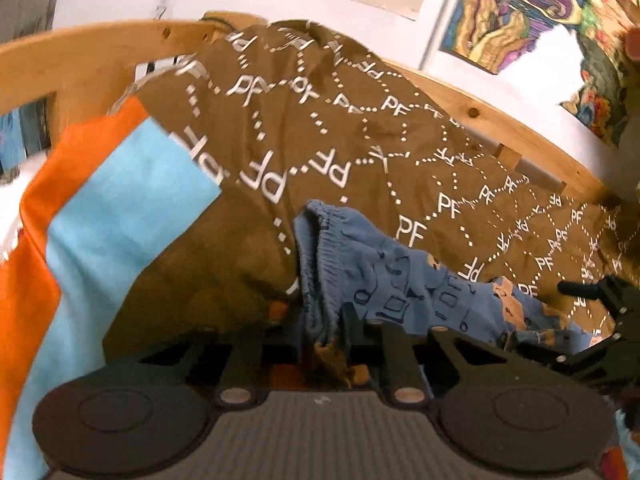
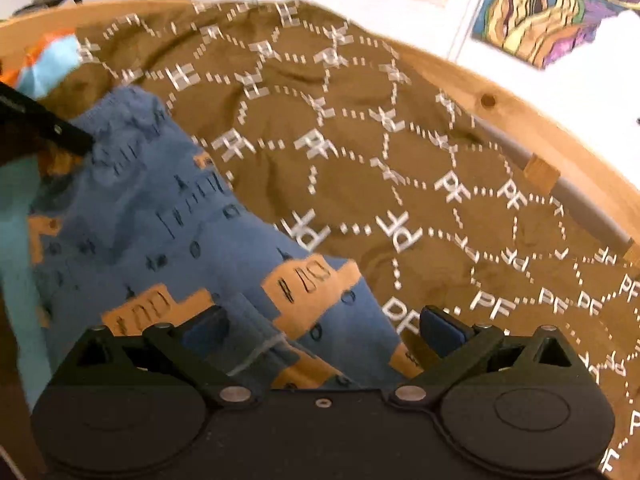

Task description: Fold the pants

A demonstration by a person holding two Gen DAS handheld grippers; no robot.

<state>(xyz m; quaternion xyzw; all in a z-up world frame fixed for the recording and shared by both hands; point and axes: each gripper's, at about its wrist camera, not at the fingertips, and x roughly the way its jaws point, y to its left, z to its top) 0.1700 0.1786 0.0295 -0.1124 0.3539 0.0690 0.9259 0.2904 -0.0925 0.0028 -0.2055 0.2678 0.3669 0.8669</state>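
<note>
The blue pants (image 1: 400, 276) with orange patches lie crumpled on a brown blanket (image 1: 360, 140). In the left wrist view my left gripper (image 1: 328, 332) is shut on the gathered waistband, which stands up between its narrow fingers. In the right wrist view the pants (image 2: 160, 220) spread from the upper left down to my right gripper (image 2: 324, 332). Its jaws stand wide open, with a leg of the pants lying between the blue pads, untouched. The right gripper (image 1: 608, 308) shows at the right edge of the left view, and the left gripper (image 2: 52, 132) at the left edge of the right view.
The brown blanket (image 2: 400, 160) with white "PF" print covers a bed with a wooden frame (image 2: 500, 92) along the far side. An orange and light blue cloth (image 1: 100, 200) lies to the left. Colourful posters (image 1: 520, 12) hang on the white wall behind.
</note>
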